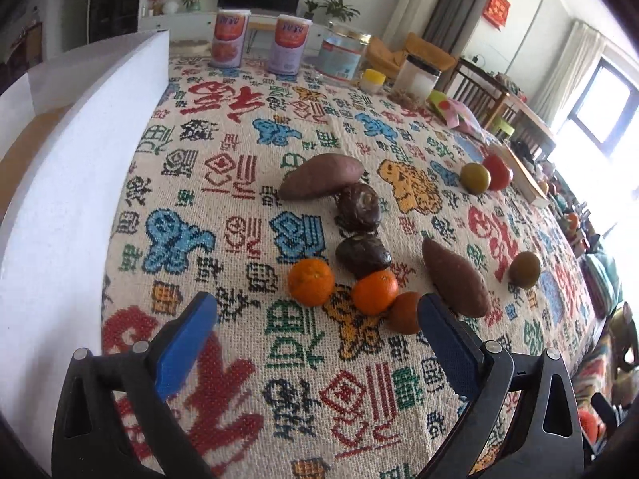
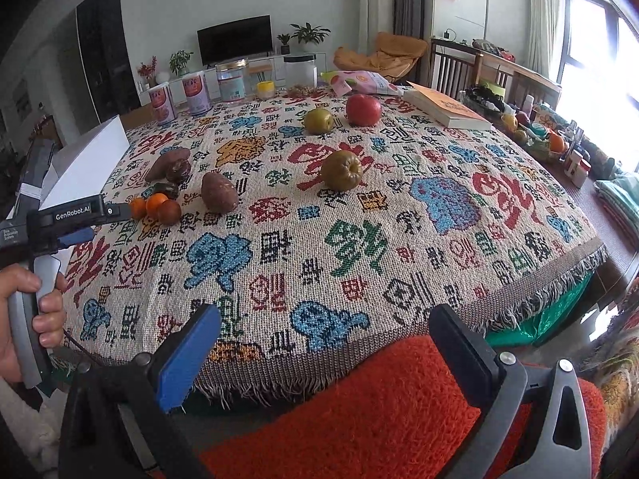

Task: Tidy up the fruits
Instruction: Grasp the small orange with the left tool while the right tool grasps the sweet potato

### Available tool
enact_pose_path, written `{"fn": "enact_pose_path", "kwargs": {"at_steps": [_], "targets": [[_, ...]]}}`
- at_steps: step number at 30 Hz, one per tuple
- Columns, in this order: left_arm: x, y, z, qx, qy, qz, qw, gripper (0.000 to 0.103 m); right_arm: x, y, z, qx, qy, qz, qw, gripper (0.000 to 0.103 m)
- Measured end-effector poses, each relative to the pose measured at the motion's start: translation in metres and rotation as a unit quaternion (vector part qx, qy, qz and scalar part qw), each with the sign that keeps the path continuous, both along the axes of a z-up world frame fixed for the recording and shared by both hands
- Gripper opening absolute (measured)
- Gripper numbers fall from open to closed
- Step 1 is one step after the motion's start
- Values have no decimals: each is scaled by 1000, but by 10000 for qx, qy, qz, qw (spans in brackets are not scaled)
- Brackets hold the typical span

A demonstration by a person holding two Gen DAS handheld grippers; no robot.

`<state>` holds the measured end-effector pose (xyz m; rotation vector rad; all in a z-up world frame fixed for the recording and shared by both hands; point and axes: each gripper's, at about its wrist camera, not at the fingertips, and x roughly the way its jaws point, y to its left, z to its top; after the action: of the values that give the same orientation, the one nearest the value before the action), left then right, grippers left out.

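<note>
On the patterned tablecloth three oranges lie in a row close in front of my open, empty left gripper. Behind them are two dark round fruits and two sweet potatoes. Two green pears and a red apple lie further right. My right gripper is open and empty, at the table's near edge, over an orange cushion. The left gripper also shows in the right wrist view, beside the oranges.
A white box stands at the table's left. Two cans, jars, a snack bag and a book line the far side. A cluttered bench is on the right.
</note>
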<state>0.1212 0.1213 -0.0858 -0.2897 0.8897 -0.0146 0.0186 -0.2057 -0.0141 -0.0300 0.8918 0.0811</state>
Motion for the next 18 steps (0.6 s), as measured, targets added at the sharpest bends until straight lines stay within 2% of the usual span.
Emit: {"fn": "enact_pose_path", "kwargs": {"at_steps": [2, 3, 4, 5, 6, 8, 10, 12, 15, 17, 18], "targets": [[13, 0, -7, 195, 82, -105, 9997, 99, 0, -1, 1, 30, -11, -13, 10000, 103], [18, -1, -10, 243, 102, -141, 9996, 89, -1, -1, 1, 34, -21, -21, 10000, 103], [21, -1, -14, 273, 143, -186, 9994, 56, -1, -2, 2, 33, -38, -27, 10000, 103], [24, -1, -19, 265, 249, -255, 9990, 42, -2, -3, 3, 26, -61, -35, 10000, 103], [26, -1, -23, 147, 302, -326, 9989, 38, -3, -4, 4, 14, -87, -49, 9999, 103], [27, -1, -26, 99, 271, -258, 9993, 43, -3, -6, 5, 11, -116, -94, 9999, 103], [27, -3, -27, 235, 247, -251, 9991, 54, -2, -9, 5, 40, -101, -139, 9998, 103], [29, -3, -31, 279, 301, -281, 9988, 55, -1, -10, 3, 66, -63, -161, 9998, 103], [30, -6, -33, 376, 262, -367, 9983, 51, 0, -8, 2, 55, -46, -131, 9999, 103], [29, -8, -33, 346, 231, -509, 9978, 29, 0, -5, 2, 22, -55, -93, 9999, 103], [29, -8, -33, 350, 226, -507, 9978, 29, 0, -4, 1, 15, -54, -76, 10000, 103]]}}
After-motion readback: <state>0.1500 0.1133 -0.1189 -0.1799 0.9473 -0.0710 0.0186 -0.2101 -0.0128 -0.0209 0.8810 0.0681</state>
